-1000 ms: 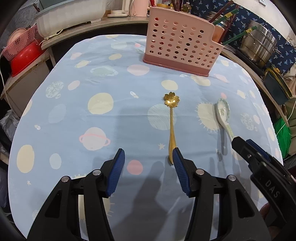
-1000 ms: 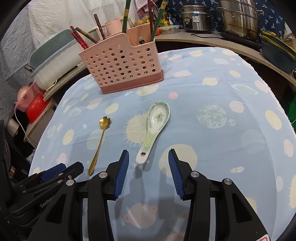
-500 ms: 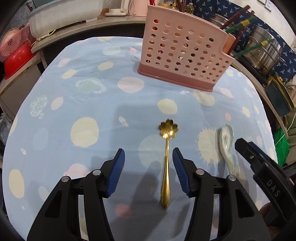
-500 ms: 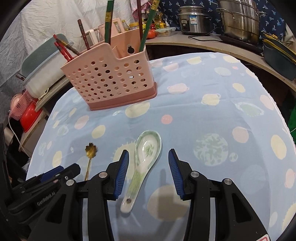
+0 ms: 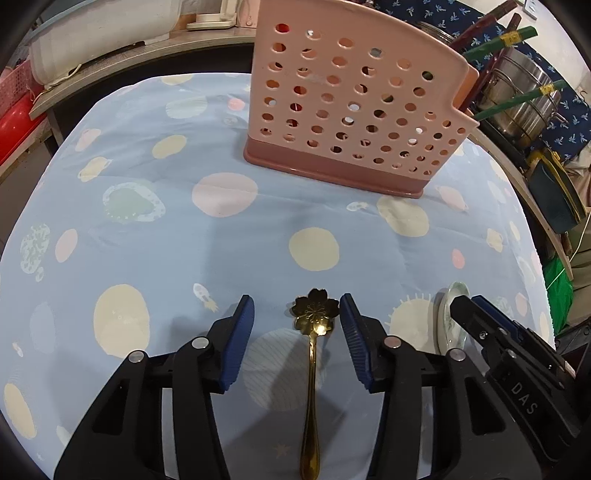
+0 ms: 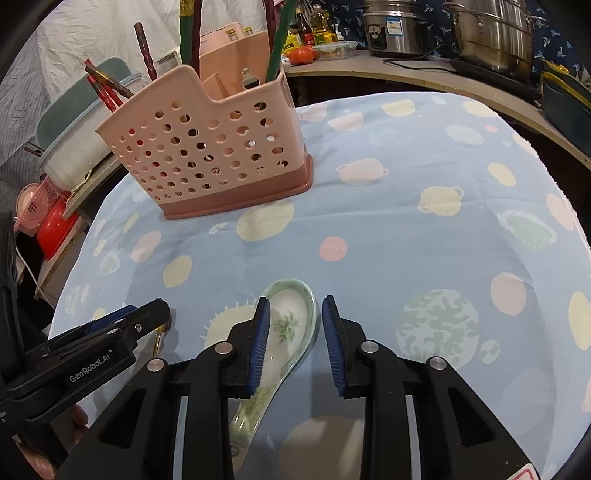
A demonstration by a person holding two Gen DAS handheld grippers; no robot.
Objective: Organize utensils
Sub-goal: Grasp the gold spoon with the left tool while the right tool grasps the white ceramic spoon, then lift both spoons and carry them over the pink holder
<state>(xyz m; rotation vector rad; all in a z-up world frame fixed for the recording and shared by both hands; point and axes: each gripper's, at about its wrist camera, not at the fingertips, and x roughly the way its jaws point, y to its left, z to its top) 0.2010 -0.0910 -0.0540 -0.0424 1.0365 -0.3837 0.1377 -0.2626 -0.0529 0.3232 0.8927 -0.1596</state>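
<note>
A gold flower-bowl spoon (image 5: 316,321) lies on the blue dotted tablecloth (image 5: 147,229), handle toward me. My left gripper (image 5: 297,332) straddles its bowl; the jaws are closing, with a gap still showing on both sides. A white-green ceramic spoon (image 6: 291,325) lies to the right, and only its rim shows in the left wrist view (image 5: 452,325). My right gripper (image 6: 295,332) is closing around its bowl, with a small gap at the right pad. The pink perforated utensil holder (image 5: 354,110) (image 6: 214,155) stands upright beyond both spoons, with chopsticks (image 6: 277,48) in it.
A counter rings the table, bearing steel pots (image 6: 491,33), a rice cooker (image 6: 395,29) and a white tub (image 5: 99,33). A red basin (image 6: 55,229) sits low at the left. The table edge falls away at the right (image 5: 546,295).
Both grippers have moved forward toward the holder, so each spoon's bowl now lies between the fingers. The right jaws have narrowed markedly, the left ones slightly.
</note>
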